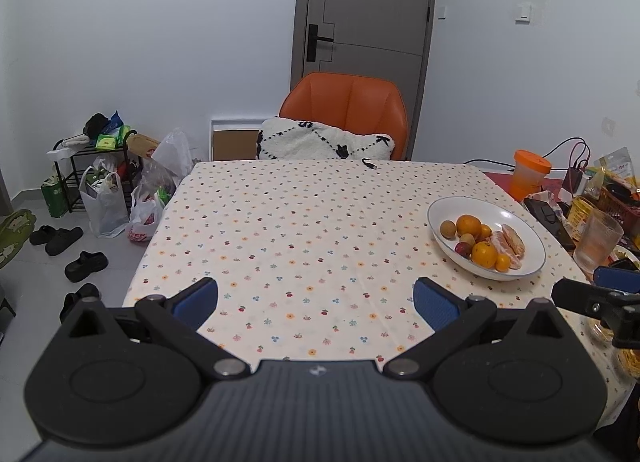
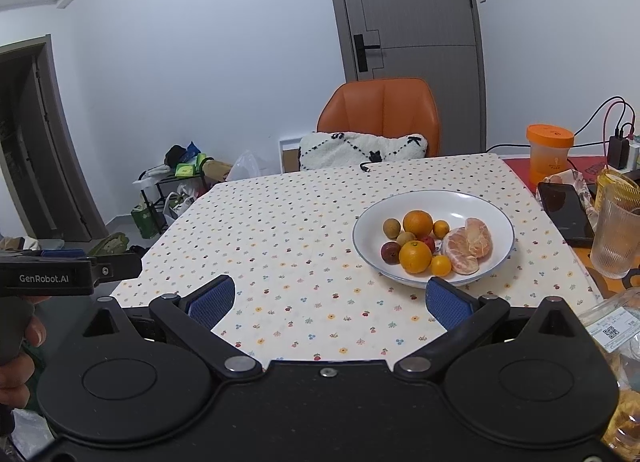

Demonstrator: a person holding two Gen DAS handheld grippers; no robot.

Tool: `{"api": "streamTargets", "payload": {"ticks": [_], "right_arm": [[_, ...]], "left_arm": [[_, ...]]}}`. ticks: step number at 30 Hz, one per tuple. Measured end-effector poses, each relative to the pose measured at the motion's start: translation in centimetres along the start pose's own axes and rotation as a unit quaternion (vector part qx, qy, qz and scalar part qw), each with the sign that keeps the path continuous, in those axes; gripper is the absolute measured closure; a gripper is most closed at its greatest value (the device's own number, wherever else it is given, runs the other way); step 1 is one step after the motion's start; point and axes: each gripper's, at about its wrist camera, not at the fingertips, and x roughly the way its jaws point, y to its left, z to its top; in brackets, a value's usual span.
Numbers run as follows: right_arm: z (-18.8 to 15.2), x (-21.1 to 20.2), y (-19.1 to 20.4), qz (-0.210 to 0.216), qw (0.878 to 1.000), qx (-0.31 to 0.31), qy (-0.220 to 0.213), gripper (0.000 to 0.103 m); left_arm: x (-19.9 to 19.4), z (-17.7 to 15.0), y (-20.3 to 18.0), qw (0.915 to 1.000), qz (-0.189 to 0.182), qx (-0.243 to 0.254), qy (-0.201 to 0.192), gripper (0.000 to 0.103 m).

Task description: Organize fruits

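Note:
A white plate (image 2: 476, 202) (image 1: 480, 206) sits on the right part of the flowered tablecloth (image 2: 288, 238). On it lie two oranges (image 2: 415, 257), small kumquats (image 2: 441, 265), a peeled mandarin (image 2: 468, 244), brownish longans (image 2: 391, 228) and a dark red fruit (image 2: 390, 252). My right gripper (image 2: 328, 302) is open at the near table edge, its right pad close to the plate's front rim. My left gripper (image 1: 316, 302) is open over bare cloth, left of the plate, with nothing between its fingers.
An orange chair (image 2: 380, 114) with a white cushion (image 2: 360, 148) stands at the far side. Right of the plate are an orange-lidded cup (image 2: 549, 154), a dark phone (image 2: 564, 214), a ribbed glass (image 2: 616, 234) and packets. Bags and shoes (image 1: 80, 262) lie on the floor at left.

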Motion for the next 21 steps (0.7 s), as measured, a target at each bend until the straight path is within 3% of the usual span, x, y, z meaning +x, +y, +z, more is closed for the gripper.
{"api": "streamTargets", "payload": {"ticks": [21], "right_arm": [[0.06, 0.06, 0.27, -0.001, 1.0, -0.002, 0.004, 0.0]], "left_arm": [[0.25, -0.08, 0.05, 1.0, -0.001, 0.001, 0.008, 0.0]]}}
